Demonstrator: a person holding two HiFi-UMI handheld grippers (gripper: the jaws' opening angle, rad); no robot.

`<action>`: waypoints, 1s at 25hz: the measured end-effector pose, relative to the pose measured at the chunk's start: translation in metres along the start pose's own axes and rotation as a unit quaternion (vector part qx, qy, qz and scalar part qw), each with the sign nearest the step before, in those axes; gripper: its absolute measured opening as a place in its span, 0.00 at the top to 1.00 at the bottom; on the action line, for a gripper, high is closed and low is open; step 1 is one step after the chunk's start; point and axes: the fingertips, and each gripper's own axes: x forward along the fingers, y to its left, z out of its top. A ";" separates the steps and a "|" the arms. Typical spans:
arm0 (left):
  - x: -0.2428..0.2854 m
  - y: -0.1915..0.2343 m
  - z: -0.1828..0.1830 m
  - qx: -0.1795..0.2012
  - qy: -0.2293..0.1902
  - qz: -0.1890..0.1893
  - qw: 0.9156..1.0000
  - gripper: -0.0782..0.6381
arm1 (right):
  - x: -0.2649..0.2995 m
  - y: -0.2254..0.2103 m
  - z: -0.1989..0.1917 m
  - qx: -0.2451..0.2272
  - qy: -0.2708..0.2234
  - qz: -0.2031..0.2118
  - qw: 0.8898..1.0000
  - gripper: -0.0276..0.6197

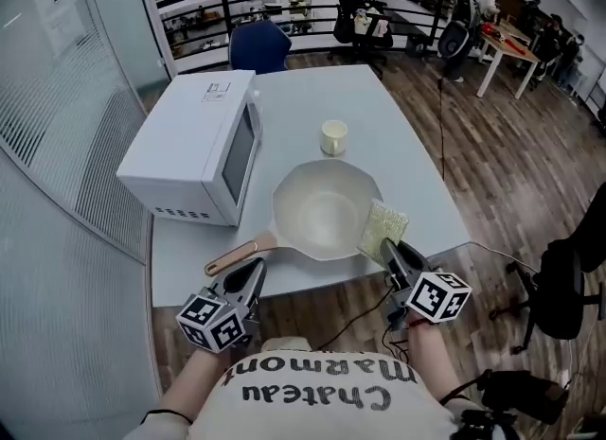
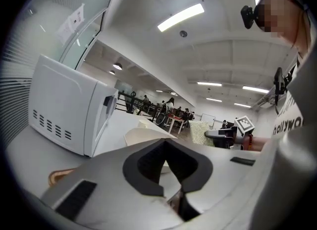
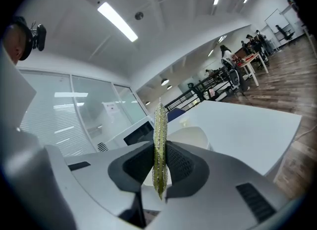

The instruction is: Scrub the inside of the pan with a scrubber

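A white pan [image 1: 327, 211] with a wooden handle [image 1: 239, 255] sits near the table's front edge. My right gripper [image 1: 396, 256] is shut on a flat yellow-green scrubber [image 1: 383, 228], held upright at the pan's right rim. In the right gripper view the scrubber [image 3: 159, 140] stands edge-on between the pads of the gripper [image 3: 159, 150], with the pan [image 3: 190, 136] behind. My left gripper [image 1: 250, 280] is shut and empty, just in front of the handle's end. In its own view the left gripper [image 2: 166, 142] points at the pan [image 2: 141, 136], and the handle [image 2: 57, 176] shows low left.
A white microwave [image 1: 194, 145] stands on the table left of the pan, its door facing the pan. A small pale cup [image 1: 333, 137] stands behind the pan. The table edge [image 1: 312, 287] runs just past my grippers, with cables on the wooden floor below and office chairs around.
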 end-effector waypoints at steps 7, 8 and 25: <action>-0.006 0.025 0.013 0.044 0.009 0.042 0.998 0.91 | 0.035 0.010 -0.031 -0.004 0.060 0.013 0.998 0.86; -0.001 0.031 0.014 0.052 0.016 0.045 0.998 0.86 | 0.038 0.006 -0.032 0.000 0.064 0.010 0.998 0.86; 0.075 0.075 -0.110 0.289 0.444 -0.105 0.842 0.39 | 0.163 0.060 -0.054 -0.162 0.232 0.162 0.945 0.86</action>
